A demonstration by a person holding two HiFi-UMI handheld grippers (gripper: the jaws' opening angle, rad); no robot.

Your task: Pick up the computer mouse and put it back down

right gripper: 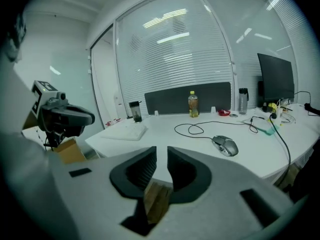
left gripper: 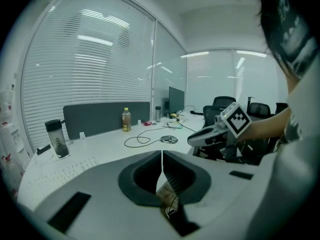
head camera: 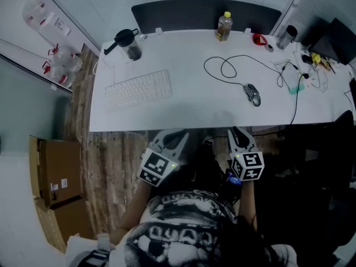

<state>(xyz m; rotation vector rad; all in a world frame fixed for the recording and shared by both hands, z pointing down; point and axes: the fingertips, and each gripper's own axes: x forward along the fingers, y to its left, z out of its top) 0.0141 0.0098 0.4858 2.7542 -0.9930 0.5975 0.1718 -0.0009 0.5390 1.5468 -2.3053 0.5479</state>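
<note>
The grey computer mouse [head camera: 253, 94] lies on the white desk [head camera: 183, 113] right of centre, its black cable looping away behind it. It also shows in the left gripper view as the mouse [left gripper: 169, 139], and in the right gripper view as the mouse [right gripper: 225, 145]. Both grippers hang in front of the desk's near edge, close to the person's body and well short of the mouse. My left gripper [head camera: 171, 138] has its jaws touching, with nothing held [left gripper: 162, 156]. My right gripper [head camera: 240, 136] shows a narrow gap between its pads, with nothing in it [right gripper: 162, 156].
A white keyboard [head camera: 138, 88] lies on the desk's left half, with a dark shaker bottle [head camera: 129, 43] behind it. A drink bottle [head camera: 224, 26], a steel cup [head camera: 287, 36] and loose cables [head camera: 300, 74] sit at the back right. A cardboard box [head camera: 53, 174] stands on the floor at the left.
</note>
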